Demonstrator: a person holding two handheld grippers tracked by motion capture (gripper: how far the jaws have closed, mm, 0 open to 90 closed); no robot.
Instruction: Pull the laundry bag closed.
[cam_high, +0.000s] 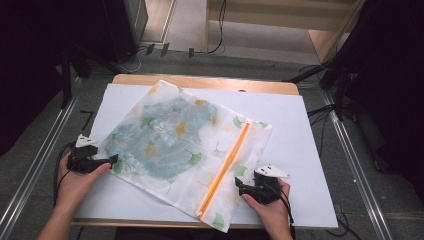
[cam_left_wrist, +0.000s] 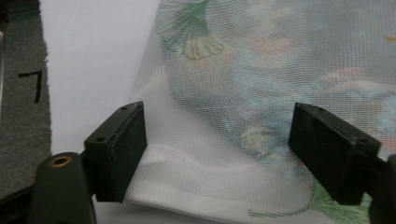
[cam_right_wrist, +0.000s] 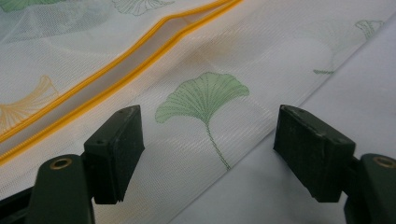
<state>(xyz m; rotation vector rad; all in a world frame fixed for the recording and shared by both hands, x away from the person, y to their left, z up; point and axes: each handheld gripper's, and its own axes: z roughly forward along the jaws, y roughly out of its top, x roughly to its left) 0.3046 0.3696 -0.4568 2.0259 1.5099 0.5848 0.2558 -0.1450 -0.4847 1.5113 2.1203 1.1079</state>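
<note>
Gaping wide, both tongs (cam_left_wrist: 217, 154) (cam_right_wrist: 208, 156) straddle the mesh bag (cam_high: 185, 145) edges.

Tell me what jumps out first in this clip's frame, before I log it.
A white mesh laundry bag printed with ginkgo leaves lies slantwise across the middle of the white table, a bluish patterned garment showing through it. Its bright orange zipper runs along the near-right side. The left gripper sits at the bag's left edge and the right gripper at its near-right edge, both with jaws open.
</note>
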